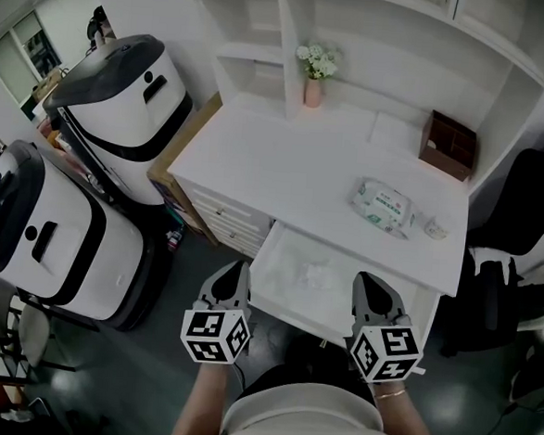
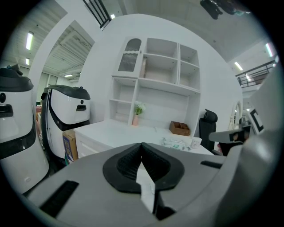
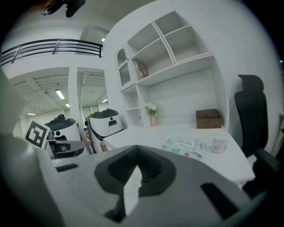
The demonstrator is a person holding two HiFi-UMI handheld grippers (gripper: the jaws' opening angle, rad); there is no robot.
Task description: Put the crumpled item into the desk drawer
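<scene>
White crumpled item (image 1: 317, 276) lies in drawer (image 1: 282, 280), apart from both jaws

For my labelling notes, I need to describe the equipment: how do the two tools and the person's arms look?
The left tool and the right tool have light grey bodies and black ribbed pads. Each carries a cube with black-and-white square markers. The right wrist wears a thin bracelet; the forearms show no sleeves.

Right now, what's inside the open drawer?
A crumpled white item lies on the floor of the drawer; nothing else shows there. Any part of the drawer still under the desk is covered.
</scene>
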